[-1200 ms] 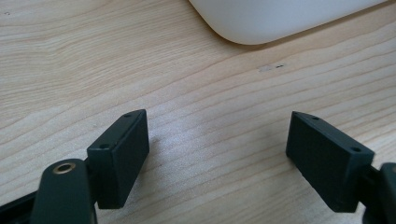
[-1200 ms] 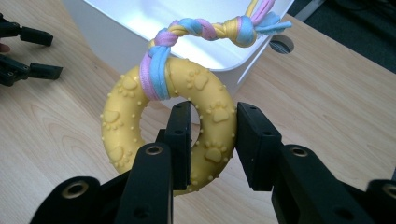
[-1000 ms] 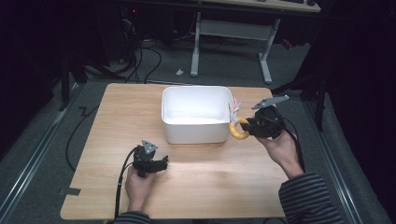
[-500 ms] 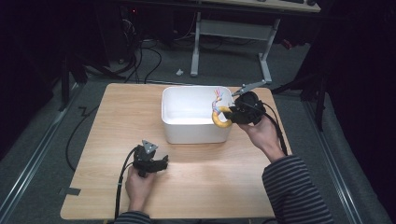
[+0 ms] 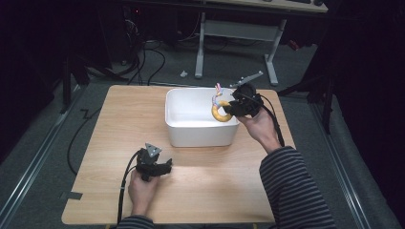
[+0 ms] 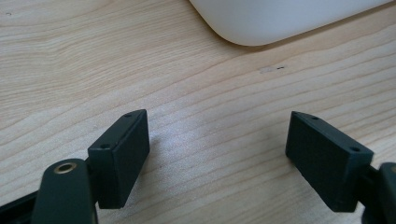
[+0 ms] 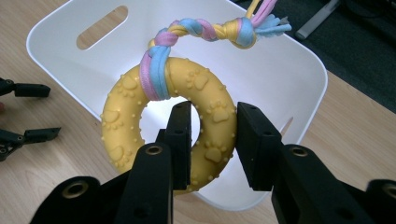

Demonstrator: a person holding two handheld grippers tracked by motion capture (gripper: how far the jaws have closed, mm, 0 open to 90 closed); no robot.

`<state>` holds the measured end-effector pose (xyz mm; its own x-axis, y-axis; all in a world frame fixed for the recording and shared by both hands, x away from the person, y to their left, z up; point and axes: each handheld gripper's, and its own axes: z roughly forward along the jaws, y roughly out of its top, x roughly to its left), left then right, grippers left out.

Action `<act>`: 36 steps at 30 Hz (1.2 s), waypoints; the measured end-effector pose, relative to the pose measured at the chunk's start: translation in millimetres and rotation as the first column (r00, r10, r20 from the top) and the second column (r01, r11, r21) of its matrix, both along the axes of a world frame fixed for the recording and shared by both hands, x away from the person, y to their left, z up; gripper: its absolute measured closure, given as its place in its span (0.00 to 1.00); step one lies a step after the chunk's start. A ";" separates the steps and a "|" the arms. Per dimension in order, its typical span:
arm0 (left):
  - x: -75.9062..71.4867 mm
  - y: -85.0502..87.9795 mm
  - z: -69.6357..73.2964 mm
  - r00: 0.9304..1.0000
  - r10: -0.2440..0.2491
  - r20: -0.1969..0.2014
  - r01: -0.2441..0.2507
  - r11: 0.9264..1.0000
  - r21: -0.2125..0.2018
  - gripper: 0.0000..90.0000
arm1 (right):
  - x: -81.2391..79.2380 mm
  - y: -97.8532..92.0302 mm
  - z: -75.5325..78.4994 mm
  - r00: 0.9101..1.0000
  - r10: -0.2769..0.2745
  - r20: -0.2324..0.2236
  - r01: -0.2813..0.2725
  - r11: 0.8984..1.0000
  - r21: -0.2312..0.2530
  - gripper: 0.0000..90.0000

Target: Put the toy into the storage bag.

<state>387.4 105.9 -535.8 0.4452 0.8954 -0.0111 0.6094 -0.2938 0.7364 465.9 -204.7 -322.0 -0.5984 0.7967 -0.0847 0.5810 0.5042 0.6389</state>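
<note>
Dark room, wooden worktop (image 5: 205,191). High view: right claw (image 5: 228,109) dangles the yellow ring toy (image 5: 220,113) over the white tub's (image 5: 200,136) right rim; it could snag there. Left claw (image 5: 167,166) idles lower left. Left gripper view: jaws spread, empty. Right gripper view: jaws pinch one side of the ring, so it may swing.

Readable text: none that you can make out in any view.
White bin (image 5: 200,136): plain walls, no label, brand or number for you to read.
Yellow ring toy (image 7: 205,135): raised paw prints and dots, a pattern and not lettering.
Rope on the toy (image 7: 205,30): pink, blue and yellow strands, no tag.
Table (image 5: 215,191): bare wood grain; a small dark fleck near the bin in your left gripper view (image 6: 279,68), too small to read as a sign.
Black jaws: screw holes, no markings.
</note>
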 end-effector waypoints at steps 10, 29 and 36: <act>0.0 0.0 0.1 1.000 0.000 -0.001 0.000 1.000 0.001 0.25 | 18.4 9.8 -10.0 1.000 -0.019 -0.019 0.019 1.000 -0.013 0.75; 0.0 0.0 0.0 1.000 0.001 0.000 -0.001 1.000 0.000 0.25 | 41.1 28.1 -36.7 0.996 -0.045 -0.072 0.041 0.997 -0.058 0.75; 0.0 0.0 0.0 1.000 0.000 0.000 0.000 1.000 0.001 0.25 | 44.9 31.6 -46.6 0.994 -0.050 -0.094 0.044 0.997 -0.066 0.75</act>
